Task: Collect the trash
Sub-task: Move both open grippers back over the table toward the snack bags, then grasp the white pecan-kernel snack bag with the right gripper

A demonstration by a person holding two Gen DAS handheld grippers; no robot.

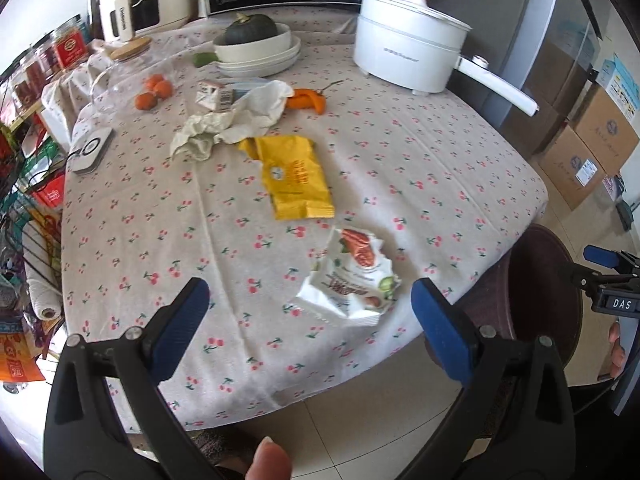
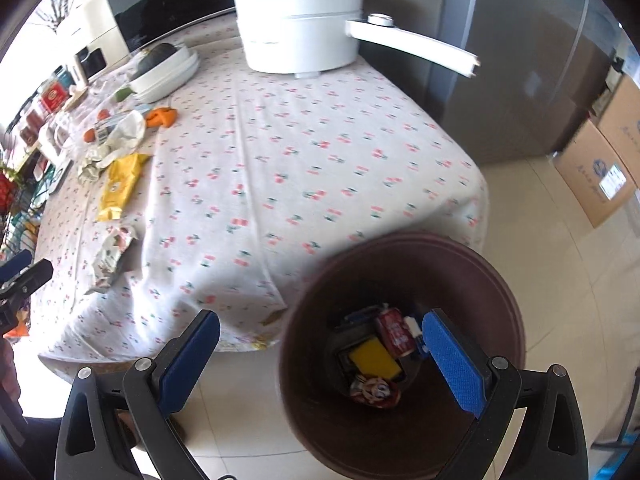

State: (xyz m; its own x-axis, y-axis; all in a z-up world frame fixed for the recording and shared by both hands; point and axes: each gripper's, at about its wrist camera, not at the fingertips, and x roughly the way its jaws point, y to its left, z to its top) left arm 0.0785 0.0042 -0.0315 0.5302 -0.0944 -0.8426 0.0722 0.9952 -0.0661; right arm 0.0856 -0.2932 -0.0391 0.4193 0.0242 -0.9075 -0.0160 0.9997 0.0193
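Trash lies on the cherry-print tablecloth [image 1: 400, 160] and in the brown bin [image 2: 480, 268] at the table's near corner; the left gripper [image 1: 310, 310] hangs over the table's near edge with its blue pads spread as wide as they go and nothing gripped. A crumpled white wrapper [image 1: 352, 280] lies on the cloth in the gap between the pads, touched by neither; farther in lies a yellow packet [image 1: 296, 176], then a wad of white tissue [image 1: 240, 120], with a small carton [image 1: 214, 96] and orange peel [image 1: 306, 98] just beyond it.

The right gripper [image 2: 320, 354] is also wide open and holds nothing; it points down at the bin's mouth, one pad over the floor beside the bin, the other over its inside. At the bottom of the bin sit a red can [image 2: 396, 332], a yellow packet [image 2: 374, 360] and a red-and-white wrapper [image 2: 374, 390]; the rest there is too dark to name.

At the back of the table stand a white electric pot [image 1: 408, 52] with a long handle and a stack of white dishes [image 1: 260, 54] holding a dark squash [image 1: 250, 30]; three tangerines [image 1: 154, 90] lie beside a glass bowl [image 1: 106, 88]. Cardboard boxes [image 1: 592, 144] stand on the floor at the right.
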